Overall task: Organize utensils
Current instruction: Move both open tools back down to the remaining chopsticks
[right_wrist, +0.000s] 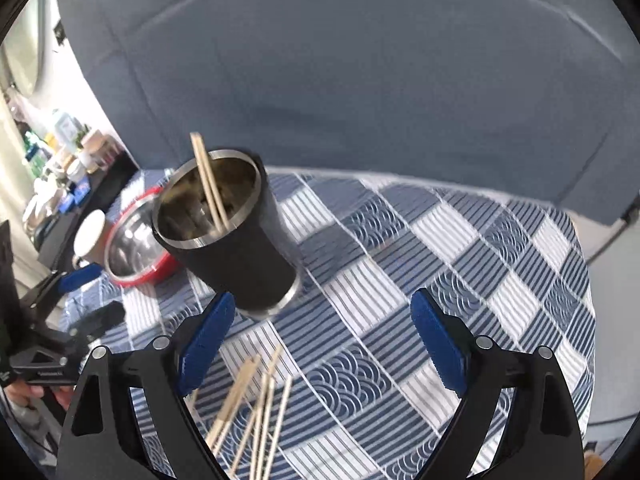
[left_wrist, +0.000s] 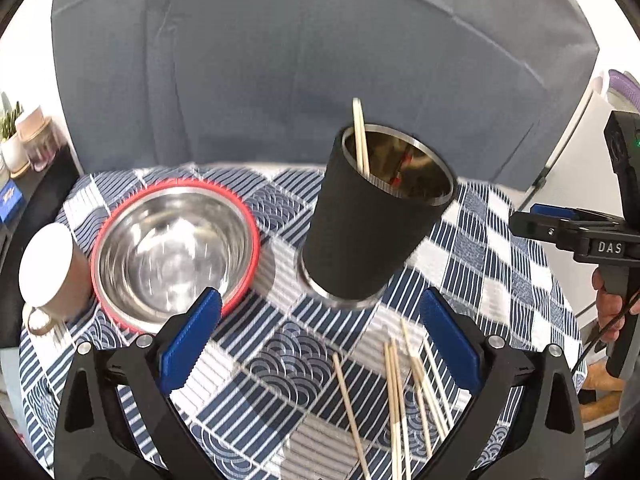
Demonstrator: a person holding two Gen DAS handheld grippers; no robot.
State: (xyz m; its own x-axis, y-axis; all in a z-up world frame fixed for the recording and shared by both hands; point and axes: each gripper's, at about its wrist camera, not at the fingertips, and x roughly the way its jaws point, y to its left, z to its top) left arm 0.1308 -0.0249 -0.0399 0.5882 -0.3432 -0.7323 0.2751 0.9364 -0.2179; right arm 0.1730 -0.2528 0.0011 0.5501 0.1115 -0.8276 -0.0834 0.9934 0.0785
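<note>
A black steel-rimmed cup (left_wrist: 368, 232) stands on the checked tablecloth (left_wrist: 280, 364) with a pair of wooden chopsticks (left_wrist: 360, 136) leaning inside it. Several loose chopsticks (left_wrist: 400, 392) lie on the cloth near the front edge. My left gripper (left_wrist: 320, 344) hangs above the cloth in front of the cup, open, with nothing between its blue pads. In the right wrist view the same cup (right_wrist: 236, 240) sits ahead and to the left, and the loose chopsticks (right_wrist: 256, 408) lie below my right gripper (right_wrist: 320, 344), which is open and holds nothing.
A steel bowl with a red rim (left_wrist: 176, 252) and a white mug (left_wrist: 48, 272) stand left of the cup. A grey sofa (left_wrist: 320, 60) rises behind the table. A shelf with small jars and a plant (left_wrist: 24, 144) is at far left. The other handheld gripper (left_wrist: 580, 232) shows at right.
</note>
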